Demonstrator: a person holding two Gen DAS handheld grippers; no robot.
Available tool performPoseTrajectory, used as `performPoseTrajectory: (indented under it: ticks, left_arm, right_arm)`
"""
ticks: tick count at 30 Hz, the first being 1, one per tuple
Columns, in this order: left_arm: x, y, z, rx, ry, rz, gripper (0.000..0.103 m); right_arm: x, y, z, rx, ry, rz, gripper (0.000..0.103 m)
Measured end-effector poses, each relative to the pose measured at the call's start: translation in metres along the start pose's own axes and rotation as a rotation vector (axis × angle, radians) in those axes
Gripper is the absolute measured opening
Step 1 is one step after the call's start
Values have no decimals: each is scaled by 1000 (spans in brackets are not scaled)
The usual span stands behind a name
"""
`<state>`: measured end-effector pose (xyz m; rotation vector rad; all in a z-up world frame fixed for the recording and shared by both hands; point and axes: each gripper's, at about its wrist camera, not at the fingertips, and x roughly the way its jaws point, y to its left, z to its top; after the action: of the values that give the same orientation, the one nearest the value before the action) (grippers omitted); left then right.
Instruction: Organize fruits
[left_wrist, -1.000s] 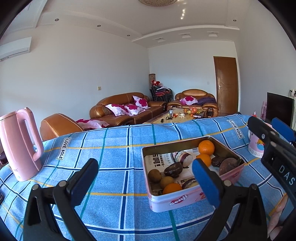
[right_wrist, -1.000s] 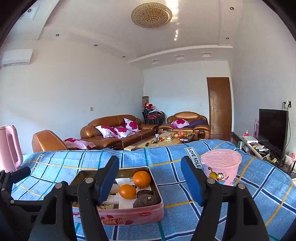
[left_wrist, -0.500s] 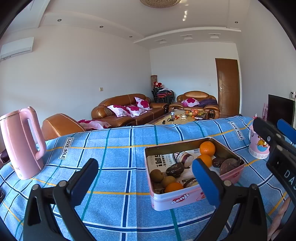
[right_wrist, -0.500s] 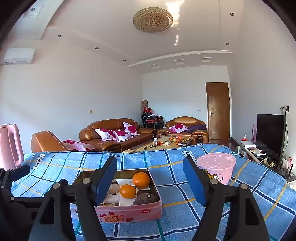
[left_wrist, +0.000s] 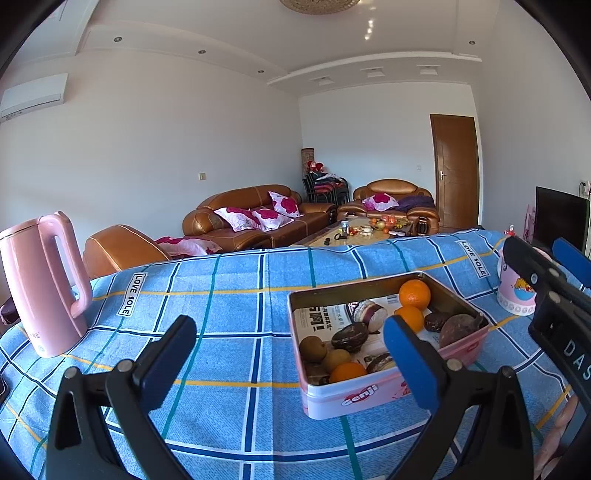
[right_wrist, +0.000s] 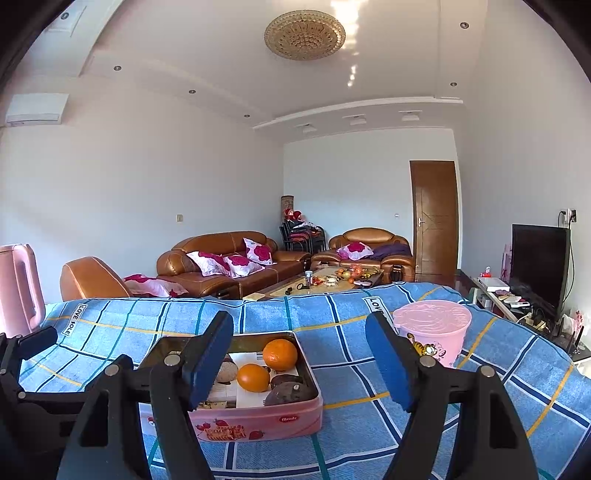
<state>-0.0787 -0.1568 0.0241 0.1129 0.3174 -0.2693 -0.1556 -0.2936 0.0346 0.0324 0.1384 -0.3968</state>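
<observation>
A pink tin (left_wrist: 354, 397) sits on the blue checked tablecloth. It holds oranges (left_wrist: 414, 293), brown kiwis (left_wrist: 312, 348) and dark passion fruits (left_wrist: 349, 336) on printed paper. The tin also shows in the right wrist view (right_wrist: 258, 419), with oranges (right_wrist: 280, 353) inside. My left gripper (left_wrist: 288, 365) is open and empty, above the cloth, near the tin's left front. My right gripper (right_wrist: 299, 363) is open and empty, above the tin's right edge. The right gripper's body shows at the right of the left wrist view (left_wrist: 554, 295).
A pink kettle (left_wrist: 44, 284) stands at the table's left. A pink lidded bucket (right_wrist: 432, 330) stands right of the tin. Behind the table are brown sofas (left_wrist: 255, 218), a coffee table, a door and a TV (right_wrist: 539, 266).
Both views shifted slightly: the tin sits a little lower and closer in each. Both grippers stay open and empty.
</observation>
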Motion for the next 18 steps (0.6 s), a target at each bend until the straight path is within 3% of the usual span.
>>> performPoseTrajectory:
  ticks: [18]
  left_arm:
    - [1, 0, -1, -1, 4, 4, 103]
  right_arm:
    - [-1, 1, 1, -4, 0, -1, 76]
